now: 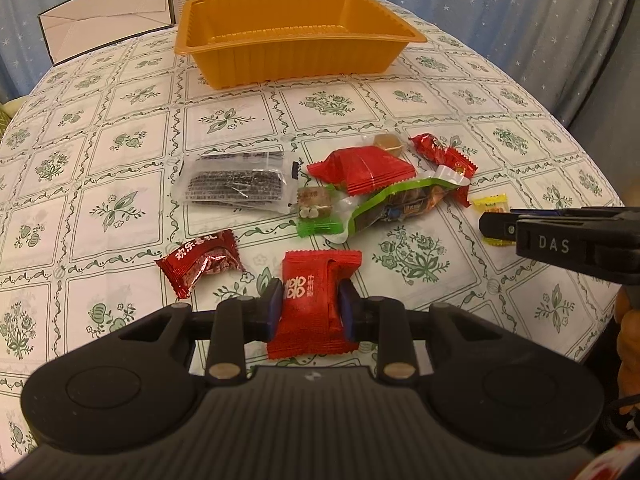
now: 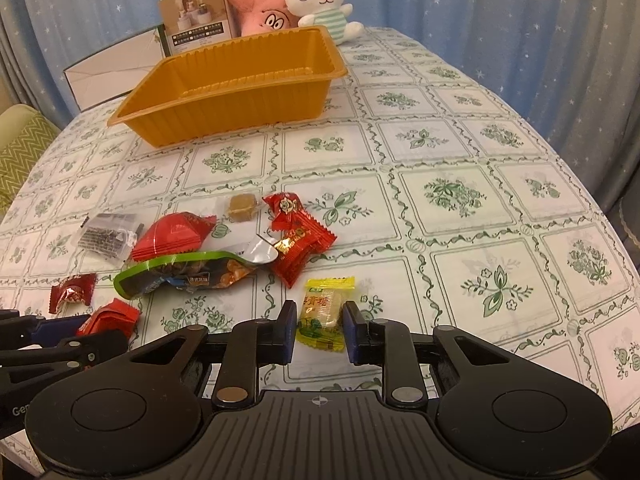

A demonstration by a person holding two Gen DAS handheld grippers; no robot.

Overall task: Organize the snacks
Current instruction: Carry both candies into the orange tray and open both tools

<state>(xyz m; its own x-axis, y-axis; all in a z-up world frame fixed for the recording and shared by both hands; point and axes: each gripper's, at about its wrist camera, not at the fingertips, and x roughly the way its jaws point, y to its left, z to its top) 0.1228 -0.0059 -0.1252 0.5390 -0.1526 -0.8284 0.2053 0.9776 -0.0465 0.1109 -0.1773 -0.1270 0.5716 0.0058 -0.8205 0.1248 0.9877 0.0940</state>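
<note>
Left black plastic two-finger gripper [image 1: 311, 307]: blue pads, silver pivot pins, ribbed housing; right black plastic two-finger gripper [image 2: 318, 329] looks identical. White "DAS" lettering marks its side.

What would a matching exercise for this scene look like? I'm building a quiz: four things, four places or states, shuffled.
Things:
1. red candy
2. yellow candy
3. orange tray
4. white bunny

Places or states:
A. empty, far side of the table
B. between the left claw's fingers
C. behind the tray
D. between the right claw's fingers

Pairs: 1-B, 2-D, 3-A, 4-C
</note>
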